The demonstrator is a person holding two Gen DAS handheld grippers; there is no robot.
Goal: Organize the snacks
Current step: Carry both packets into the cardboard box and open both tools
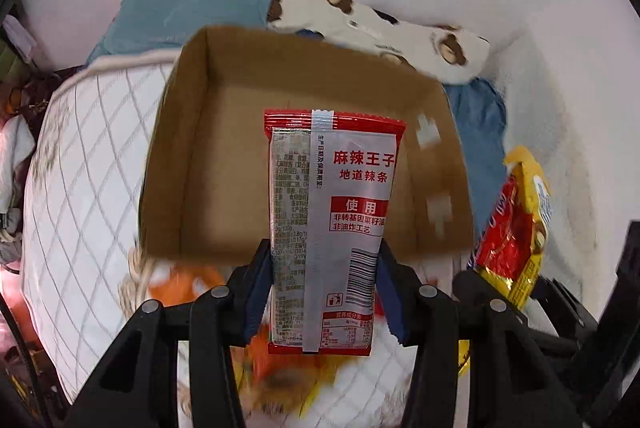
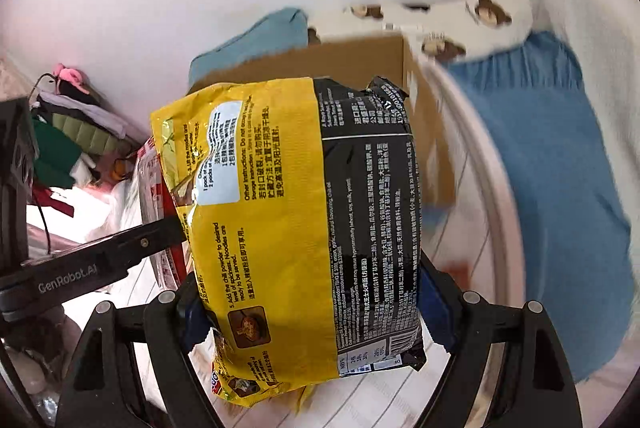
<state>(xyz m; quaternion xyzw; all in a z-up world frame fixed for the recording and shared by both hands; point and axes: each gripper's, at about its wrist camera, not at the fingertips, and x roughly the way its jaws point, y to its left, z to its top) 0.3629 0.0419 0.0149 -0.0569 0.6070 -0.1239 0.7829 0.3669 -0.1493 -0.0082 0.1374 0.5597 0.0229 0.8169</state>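
Above the bed (image 1: 80, 156), both tools are loaded: left tool (image 1: 324, 292) clamped on a red snack packet (image 1: 332, 212), right tool (image 2: 316, 312) clamped on a yellow noodle bag (image 2: 304, 220). Cardboard box (image 1: 192, 148) at twelve o'clock looks empty; more snacks remain beneath.
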